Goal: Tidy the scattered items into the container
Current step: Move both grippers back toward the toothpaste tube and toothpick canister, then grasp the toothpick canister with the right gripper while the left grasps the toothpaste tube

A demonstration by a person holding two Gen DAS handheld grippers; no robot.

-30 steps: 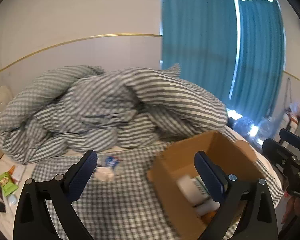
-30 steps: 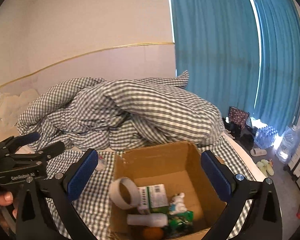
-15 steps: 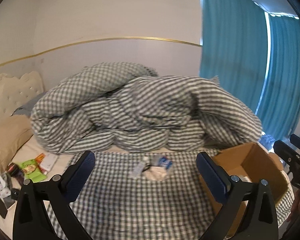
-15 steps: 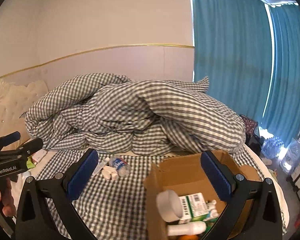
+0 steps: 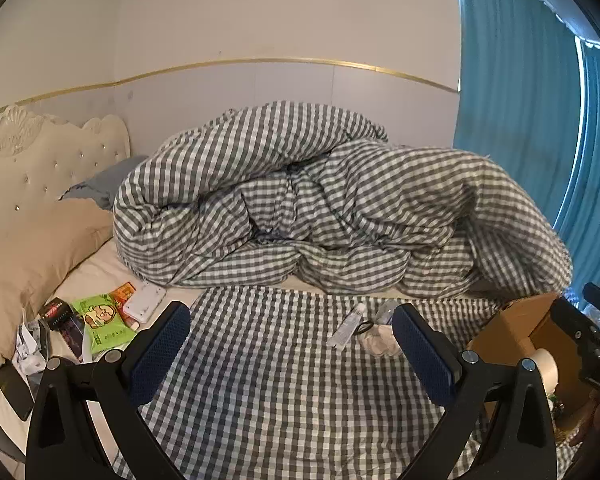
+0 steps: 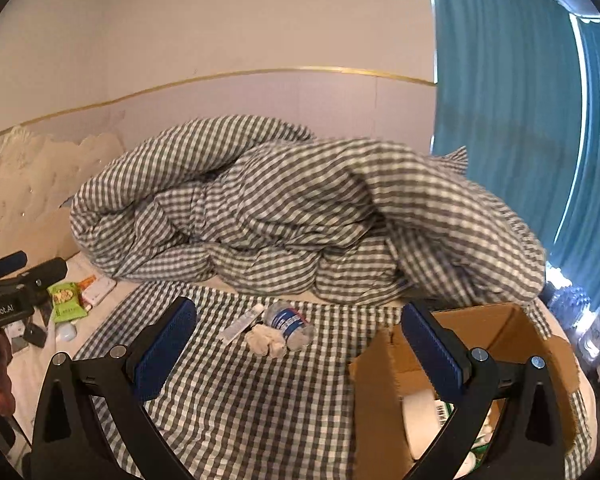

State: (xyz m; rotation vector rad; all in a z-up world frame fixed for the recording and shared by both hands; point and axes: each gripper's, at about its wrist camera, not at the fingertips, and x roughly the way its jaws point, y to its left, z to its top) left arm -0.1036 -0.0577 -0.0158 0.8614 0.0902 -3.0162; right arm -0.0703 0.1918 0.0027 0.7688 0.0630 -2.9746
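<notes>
A cardboard box (image 6: 500,332) stands on the checked bed at the right, holding a tape roll (image 6: 422,420) and packets; it also shows in the left wrist view (image 5: 512,320). A white tube (image 5: 347,325), a crumpled white cloth (image 5: 378,340) and a small water bottle (image 6: 288,322) lie mid-bed. A green snack packet (image 5: 102,322), a white flat box (image 5: 145,302) and dark items lie at the left by the pillow. My left gripper (image 5: 290,354) is open and empty above the sheet. My right gripper (image 6: 298,354) is open and empty beside the box.
A bunched checked duvet (image 5: 320,208) fills the back of the bed. A beige pillow (image 5: 28,248) and tufted headboard (image 5: 40,160) are at the left. A black phone (image 5: 14,394) lies at the left edge. Teal curtains (image 5: 520,128) hang at the right.
Both views have swung left, away from the box toward the scattered items and the pillow end. Both grippers stay open and empty.
</notes>
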